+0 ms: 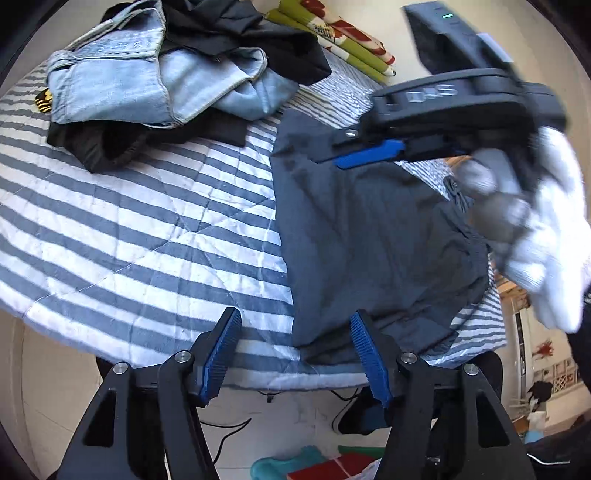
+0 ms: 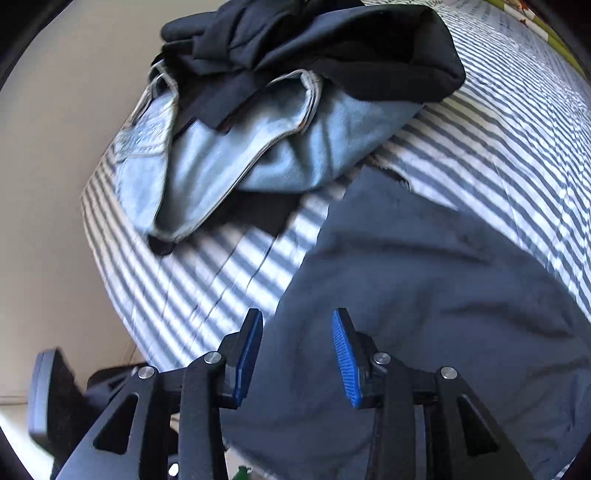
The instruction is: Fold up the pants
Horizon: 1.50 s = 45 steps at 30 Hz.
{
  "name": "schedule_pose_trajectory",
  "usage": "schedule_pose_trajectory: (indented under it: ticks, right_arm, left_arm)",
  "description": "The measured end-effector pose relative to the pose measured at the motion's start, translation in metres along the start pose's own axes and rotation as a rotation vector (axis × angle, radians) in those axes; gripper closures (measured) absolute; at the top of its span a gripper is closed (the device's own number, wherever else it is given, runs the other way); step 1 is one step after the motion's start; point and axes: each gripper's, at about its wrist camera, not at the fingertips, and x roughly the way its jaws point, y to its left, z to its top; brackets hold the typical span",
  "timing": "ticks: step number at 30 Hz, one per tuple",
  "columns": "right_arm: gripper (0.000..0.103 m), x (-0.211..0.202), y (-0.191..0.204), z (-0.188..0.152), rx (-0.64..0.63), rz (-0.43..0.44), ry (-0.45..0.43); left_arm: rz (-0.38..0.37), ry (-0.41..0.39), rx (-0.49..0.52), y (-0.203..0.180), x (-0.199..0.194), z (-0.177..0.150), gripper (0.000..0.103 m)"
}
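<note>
Dark grey pants (image 1: 369, 229) lie flat on the striped bed cover (image 1: 129, 229), reaching down to the near bed edge. My left gripper (image 1: 294, 314) is open at that edge, its right pad over the pants' lower left corner and nothing between the fingers. My right gripper (image 1: 332, 158), held by a white-gloved hand (image 1: 546, 221), hovers over the far end of the pants. In the right wrist view this right gripper (image 2: 297, 314) is open just above the pants (image 2: 424, 295), holding nothing.
A pile of light blue jeans (image 1: 147, 74) and black clothes (image 1: 240, 26) lies at the far left of the bed. Green patterned rolls (image 1: 332, 33) lie behind. Below the bed edge are a shoe (image 1: 354, 417), a cable, a teal object (image 1: 288, 465) and a red box (image 1: 332, 469).
</note>
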Motion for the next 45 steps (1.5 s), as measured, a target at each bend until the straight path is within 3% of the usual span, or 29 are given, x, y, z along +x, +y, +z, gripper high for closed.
schedule_pose_trajectory:
  ticks: [1, 3, 5, 10, 19, 22, 23, 26, 28, 31, 34, 36, 39, 43, 45]
  right_arm:
    - [0.067, -0.003, 0.002, -0.006, -0.003, 0.003, 0.006]
    - [0.066, -0.006, 0.004, -0.015, 0.000, 0.011, 0.025]
    - [0.064, -0.007, 0.007, -0.025, 0.009, 0.026, 0.042]
    - [0.060, 0.008, 0.027, -0.017, -0.032, -0.006, 0.092]
    - [0.062, 0.028, 0.027, -0.009, -0.048, -0.056, 0.150]
    - [0.092, 0.024, 0.019, -0.015, -0.050, -0.063, 0.139]
    - [0.097, 0.022, 0.014, -0.017, -0.041, -0.053, 0.132]
    - [0.099, 0.003, -0.005, -0.025, -0.011, 0.007, 0.077]
    - [0.099, -0.019, -0.027, -0.032, 0.034, 0.068, 0.019]
    - [0.099, -0.056, -0.070, -0.050, 0.118, 0.165, -0.080]
    - [0.099, -0.095, -0.128, -0.078, 0.202, 0.209, -0.174]
    - [0.099, -0.117, -0.169, -0.105, 0.268, 0.208, -0.240]
    - [0.099, -0.156, -0.259, -0.172, 0.415, 0.223, -0.342]
    - [0.099, -0.138, -0.338, -0.235, 0.597, 0.172, -0.368]
    - [0.099, -0.117, -0.361, -0.247, 0.644, 0.183, -0.341]
  left_arm:
    - [0.008, 0.019, -0.006, -0.001, 0.008, 0.000, 0.067]
    - [0.013, 0.056, -0.021, -0.001, 0.020, 0.002, 0.091]
    - [0.030, 0.019, -0.002, -0.008, 0.020, 0.002, 0.098]
    - [0.013, -0.091, 0.065, -0.042, 0.003, 0.003, 0.099]
    - [-0.003, -0.117, 0.118, -0.070, -0.001, 0.006, 0.099]
    - [-0.016, -0.092, 0.135, -0.076, 0.002, 0.004, 0.098]
    - [-0.029, -0.073, 0.139, -0.078, 0.003, 0.004, 0.098]
    - [-0.053, -0.045, 0.144, -0.077, -0.007, 0.002, 0.087]
    - [-0.011, -0.066, 0.148, -0.072, -0.022, 0.000, 0.081]
    - [0.067, -0.071, 0.127, -0.058, -0.032, 0.010, 0.080]
    - [0.084, -0.062, 0.127, -0.051, -0.033, 0.021, 0.080]
    - [0.093, -0.060, 0.176, -0.068, -0.022, 0.030, 0.080]
    - [0.067, -0.038, 0.257, -0.107, -0.001, 0.038, 0.080]
    - [0.008, 0.019, 0.369, -0.164, 0.046, 0.041, 0.080]
    - [-0.021, 0.057, 0.418, -0.194, 0.071, 0.038, 0.080]
